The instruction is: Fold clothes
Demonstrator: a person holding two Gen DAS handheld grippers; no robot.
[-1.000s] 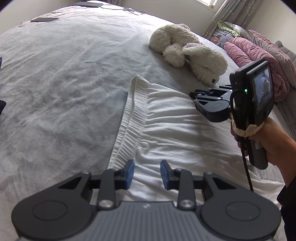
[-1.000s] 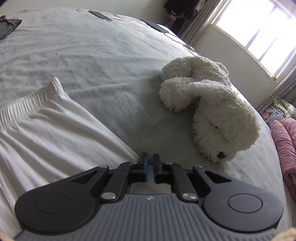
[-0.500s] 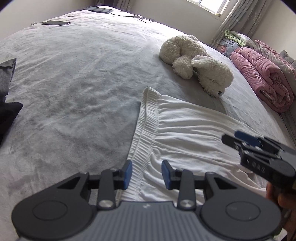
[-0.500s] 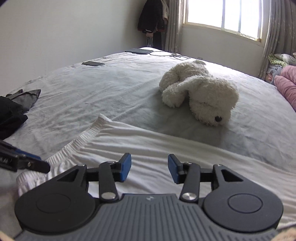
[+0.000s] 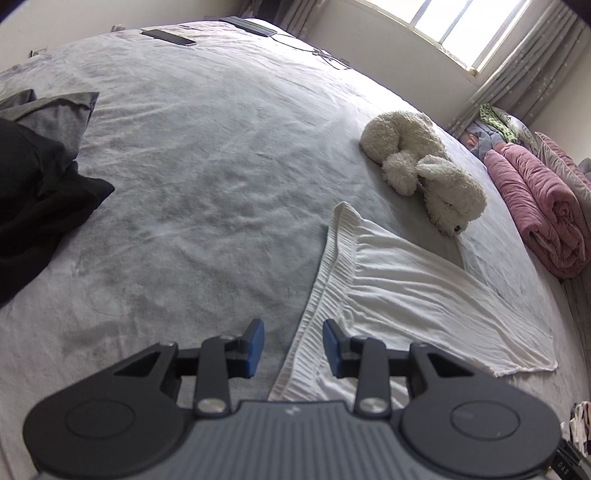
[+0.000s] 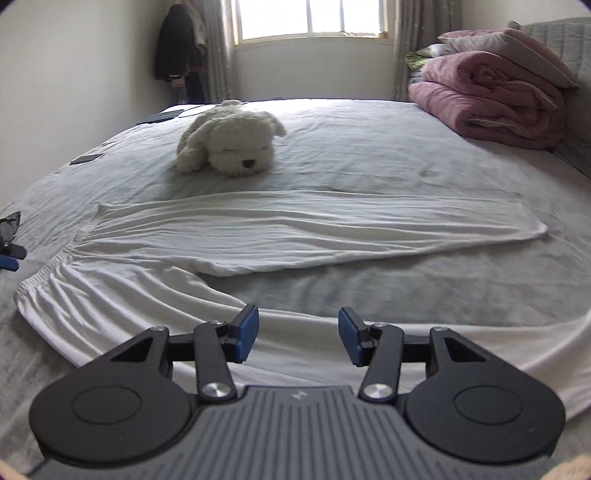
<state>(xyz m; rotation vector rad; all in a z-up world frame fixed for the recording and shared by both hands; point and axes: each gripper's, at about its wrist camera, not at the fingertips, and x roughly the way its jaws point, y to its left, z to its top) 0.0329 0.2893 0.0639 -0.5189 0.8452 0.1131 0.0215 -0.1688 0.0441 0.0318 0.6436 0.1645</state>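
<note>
Showing dark clothes [image 5: 33,192] left view only, trouser legs [image 6: 332,229] right view

I'm in a home bedroom: a wide bed [image 6: 369,147] under a grey sheet, a fluffy white toy dog [image 6: 231,138], rolled pink quilts [image 6: 491,99], a curtained window [image 6: 310,18], coats [image 6: 177,48] hanging in the corner.

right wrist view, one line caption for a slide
Open right gripper above white pants spread on a grey bed, plush dog beyond.
</note>
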